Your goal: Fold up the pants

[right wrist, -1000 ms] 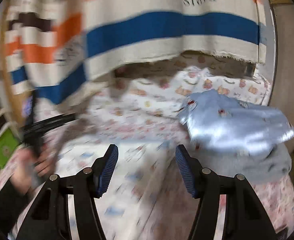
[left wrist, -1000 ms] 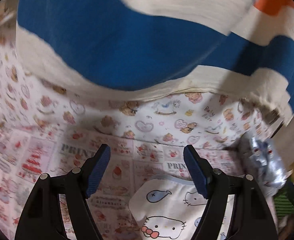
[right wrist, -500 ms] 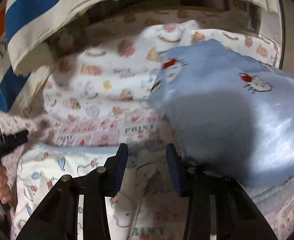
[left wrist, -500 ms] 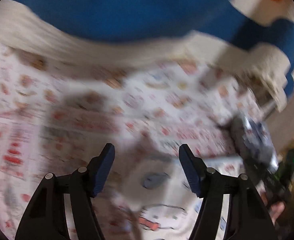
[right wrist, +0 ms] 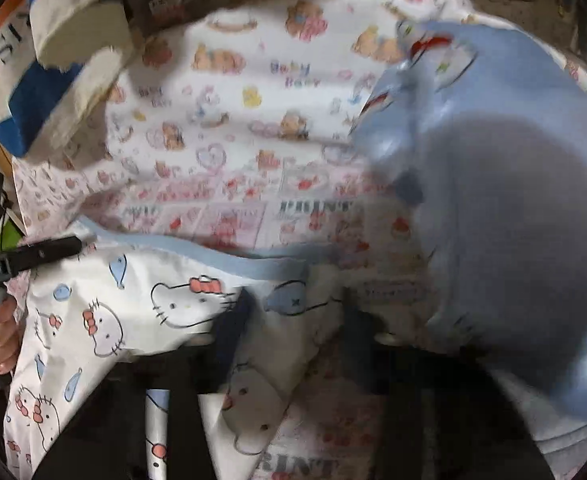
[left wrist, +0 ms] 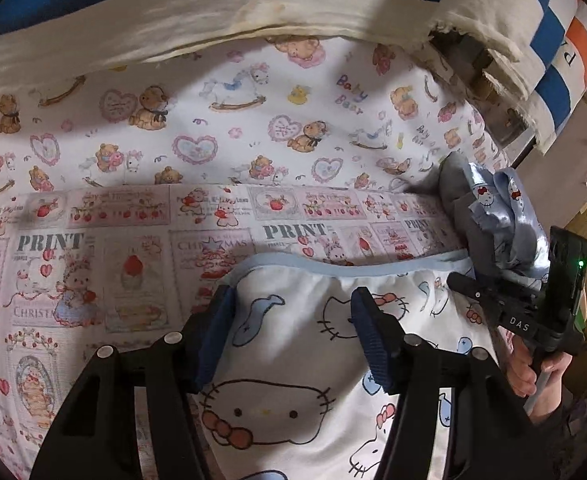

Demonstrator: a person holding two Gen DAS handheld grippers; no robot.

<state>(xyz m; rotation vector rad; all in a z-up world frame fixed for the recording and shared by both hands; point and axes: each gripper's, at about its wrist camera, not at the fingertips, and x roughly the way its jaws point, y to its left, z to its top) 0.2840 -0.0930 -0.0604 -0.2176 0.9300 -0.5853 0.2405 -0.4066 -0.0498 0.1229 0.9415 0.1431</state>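
- Already the right gripper (right wrist: 293,312), jaws just closing, is pinching the pants' (left wrist: 293,360) blue waistband (right wrist: 221,260) corner; thin bite risks slipping.
- Left gripper (left wrist: 293,320) is hanging spread over the waistband, just narrowing; closing late risks skewing the fold.

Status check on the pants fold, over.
Left gripper open over the white cartoon-cat pants. Right gripper just closing on their waistband corner. Shiny blue garment bunched beside, not blocking.
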